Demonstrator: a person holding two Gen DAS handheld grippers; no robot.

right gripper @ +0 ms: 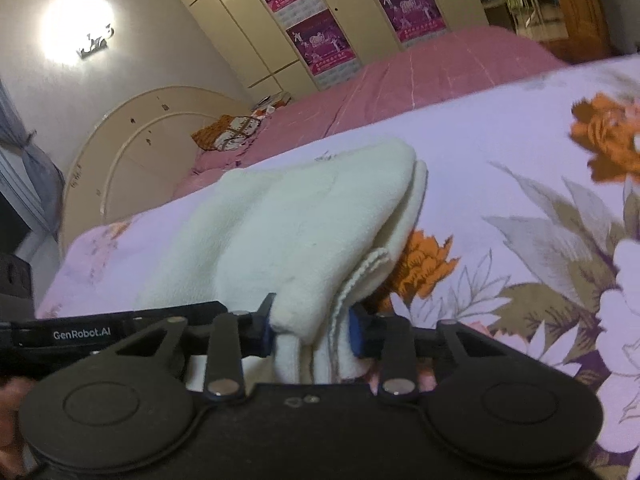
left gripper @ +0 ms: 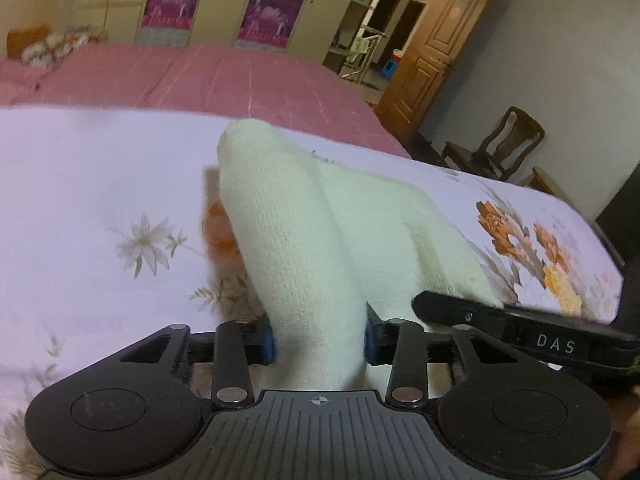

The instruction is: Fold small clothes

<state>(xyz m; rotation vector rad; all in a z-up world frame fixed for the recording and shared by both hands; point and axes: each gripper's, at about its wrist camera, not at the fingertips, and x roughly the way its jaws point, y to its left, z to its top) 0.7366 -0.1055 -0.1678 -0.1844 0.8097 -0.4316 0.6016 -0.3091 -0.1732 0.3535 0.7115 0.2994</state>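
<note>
A small cream-white knitted garment (left gripper: pixel 304 240) lies on the white flowered sheet (left gripper: pixel 100 200), bunched and partly lifted. My left gripper (left gripper: pixel 320 344) is shut on one edge of it, the cloth pinched between the blue pads. The right gripper's black finger (left gripper: pixel 520 324) shows at the right of the left wrist view, beside the cloth. In the right wrist view the same garment (right gripper: pixel 288 220) is doubled over in layers. My right gripper (right gripper: pixel 312 332) is shut on its near corner. The left gripper's finger (right gripper: pixel 112 328) crosses at the left.
The flowered sheet (right gripper: pixel 500 184) covers the near part of a bed with a pink cover (left gripper: pixel 220 76) behind. A patterned pillow (right gripper: pixel 232 130) lies by the curved headboard (right gripper: pixel 132 152). Wardrobes, a wooden door (left gripper: pixel 436 52) and a chair (left gripper: pixel 500 144) stand beyond.
</note>
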